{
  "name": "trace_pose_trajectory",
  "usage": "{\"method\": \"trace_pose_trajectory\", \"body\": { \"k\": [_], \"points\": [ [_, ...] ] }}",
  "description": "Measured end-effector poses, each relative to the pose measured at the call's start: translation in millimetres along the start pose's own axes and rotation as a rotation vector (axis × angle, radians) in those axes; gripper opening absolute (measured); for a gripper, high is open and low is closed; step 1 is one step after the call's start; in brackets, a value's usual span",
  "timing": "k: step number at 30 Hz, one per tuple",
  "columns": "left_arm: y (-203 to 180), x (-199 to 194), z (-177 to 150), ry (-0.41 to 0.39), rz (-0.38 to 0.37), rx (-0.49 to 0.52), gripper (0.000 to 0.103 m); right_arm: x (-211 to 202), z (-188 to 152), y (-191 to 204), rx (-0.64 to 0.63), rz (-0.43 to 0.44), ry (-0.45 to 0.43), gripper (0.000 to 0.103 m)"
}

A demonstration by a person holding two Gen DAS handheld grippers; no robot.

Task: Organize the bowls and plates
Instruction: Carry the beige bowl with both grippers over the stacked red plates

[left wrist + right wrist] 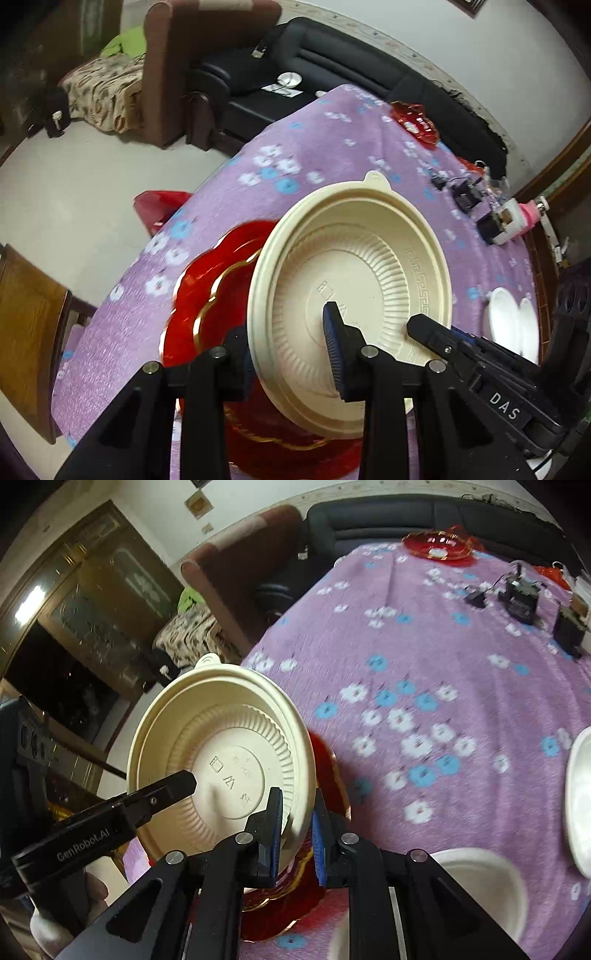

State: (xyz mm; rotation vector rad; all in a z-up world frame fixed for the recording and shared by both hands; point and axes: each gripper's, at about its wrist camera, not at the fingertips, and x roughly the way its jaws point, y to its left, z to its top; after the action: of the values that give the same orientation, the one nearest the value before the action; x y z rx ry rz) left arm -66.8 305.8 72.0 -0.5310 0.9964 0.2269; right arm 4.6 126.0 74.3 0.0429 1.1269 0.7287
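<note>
Both jaws pinch cream bowl (351,295), underside in right view, white bowl (480,886) there only

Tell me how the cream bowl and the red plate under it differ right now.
The cream bowl is opaque, ribbed and round-rimmed with a small tab; the red plate is glossy, translucent red with a scalloped, gold-trimmed edge. The cream bowl is held tilted on edge, its rim gripped by both the left tongs and right tongs; the red plate lies flat on the purple tablecloth. Both are round dishes.
</note>
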Motion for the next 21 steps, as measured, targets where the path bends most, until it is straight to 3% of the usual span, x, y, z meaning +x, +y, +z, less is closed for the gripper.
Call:
{"method": "trace_pose_trajectory", "body": {
  "k": [5,9,12,18,21],
  "points": [
    [15,14,-9,0.038,0.003,-0.029,0.031,13,-8,2,0.000,-0.012,0.029,0.016],
    [17,16,-14,0.035,0.005,-0.034,0.040,21,-8,0,0.007,-0.009,0.047,0.017],
    [18,12,-16,0.006,0.022,-0.039,0.057,26,-9,0,0.017,-0.007,0.056,0.017],
    [20,-6,-18,-0.054,0.013,-0.058,0.067,26,-6,-4,0.002,-0.010,0.001,0.022],
    [22,-20,-25,-0.108,0.007,-0.072,0.067,17,-8,-5,-0.006,0.010,-0.037,0.032]
  ]
}}
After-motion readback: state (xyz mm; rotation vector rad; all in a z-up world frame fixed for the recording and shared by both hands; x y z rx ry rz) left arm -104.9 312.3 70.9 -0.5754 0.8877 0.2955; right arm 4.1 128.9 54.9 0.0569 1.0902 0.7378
